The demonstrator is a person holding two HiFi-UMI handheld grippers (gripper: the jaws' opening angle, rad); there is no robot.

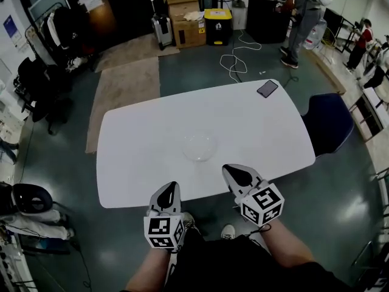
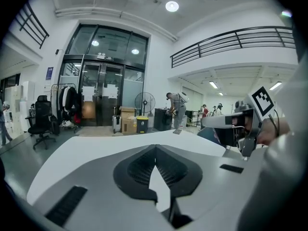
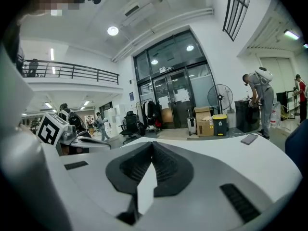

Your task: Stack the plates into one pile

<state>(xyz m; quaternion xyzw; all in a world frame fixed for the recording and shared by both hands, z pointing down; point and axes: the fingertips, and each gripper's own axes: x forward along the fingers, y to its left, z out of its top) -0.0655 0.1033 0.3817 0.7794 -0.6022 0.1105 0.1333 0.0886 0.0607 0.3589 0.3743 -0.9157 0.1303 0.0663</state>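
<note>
Looks pretty much done to me; there's just one see-through pile of plates point(image 1: 199, 146) sitting around the middle of the white desk point(image 1: 140, 157), and I can't spot any loose plate anywhere else on it; the glass is too clear to count how many are in the pile, so take "done" as my guess, not a fact.

The left hand-held gripper point(image 1: 170, 190) is at the near edge of the desk with its jaws pressed together and nothing between them; its own view shows the dark pads meeting with only bare desk beyond. Same for the right hand-held gripper point(image 1: 234, 172); pinched closed, empty, just over the near edge and well short of the pile.

The only other thing on the desk is a phone point(image 1: 267, 88) at the far right corner, well apart from the plates; a blue chair point(image 1: 328, 121) stands at the right end.

So what's left, as far as I can judge: nothing much, unless a plate is hiding somewhere out of view.
</note>
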